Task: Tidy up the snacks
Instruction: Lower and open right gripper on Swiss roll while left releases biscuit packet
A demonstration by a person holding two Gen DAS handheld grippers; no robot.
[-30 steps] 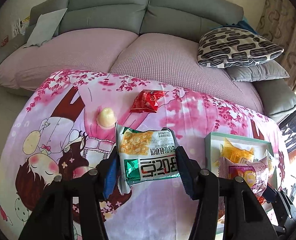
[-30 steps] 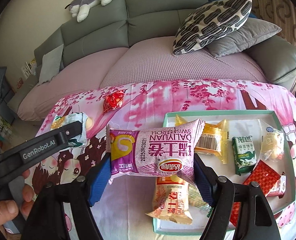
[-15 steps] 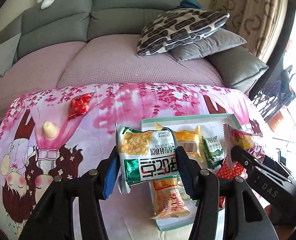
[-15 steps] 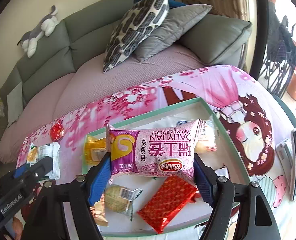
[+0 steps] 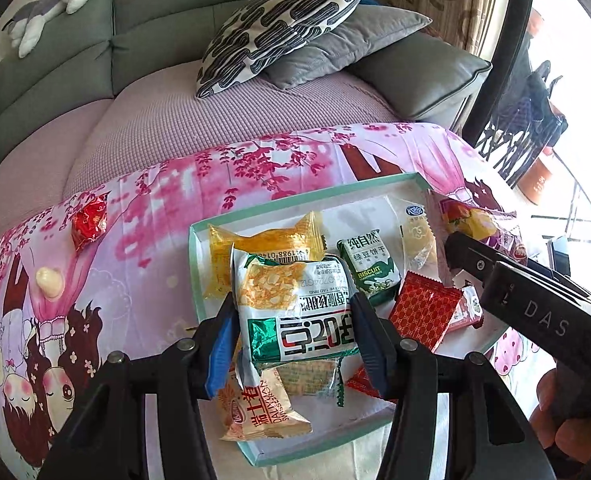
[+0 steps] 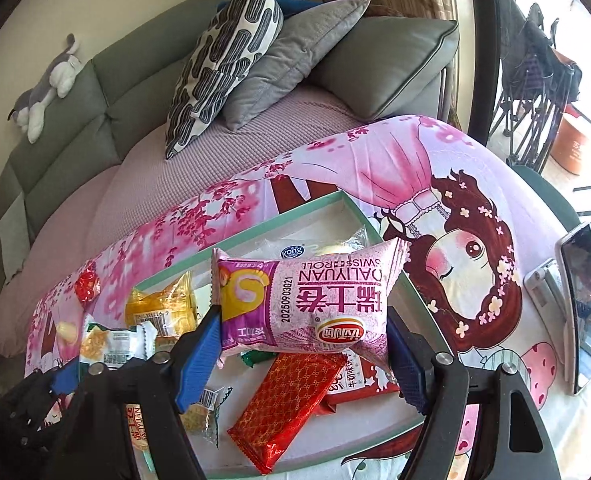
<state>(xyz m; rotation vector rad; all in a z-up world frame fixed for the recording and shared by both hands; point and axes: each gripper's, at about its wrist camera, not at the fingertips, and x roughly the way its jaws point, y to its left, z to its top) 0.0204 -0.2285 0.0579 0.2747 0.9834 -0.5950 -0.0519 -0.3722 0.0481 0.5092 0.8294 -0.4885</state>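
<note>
- Left wrist view, far left: a pale yellow candy (image 5: 48, 282) and a red foil candy (image 5: 89, 227) lie apart on the pink cartoon tablecloth (image 5: 155, 216), both outside the tray.
- Centre: the mint-rimmed tray (image 5: 193, 276) sits on the cloth holding a yellow packet (image 5: 263, 244), a green biscuit pack (image 5: 369, 272), a clear-wrapped pastry (image 5: 417, 240) and a red patterned packet (image 5: 423, 310); an orange Swiss-roll pack (image 5: 261, 412) lies at its near edge.
- Left gripper (image 5: 295, 344): its blue pads pinch a green-and-white snack pack (image 5: 295, 308) by both sides, held above the tray's left half.
- Right side: the right gripper's black body crosses in, with part of a hand (image 5: 555, 412) beneath it.
- Right wrist view, left: the left gripper and its pack show at the lower left, with the two loose candies beyond on the cloth.
- Centre: the right gripper (image 6: 303, 356) clamps a pink Swiss-roll pack (image 6: 307, 304) lengthwise between its blue pads, above the tray's right part and over the red patterned packet.
- Right: a phone (image 6: 581, 304) leans on a stand on the cloth, well apart from the tray.
- Background: a grey sofa (image 6: 95, 92) carries a patterned pillow (image 6: 223, 60) and a plush toy (image 6: 47, 88).
</note>
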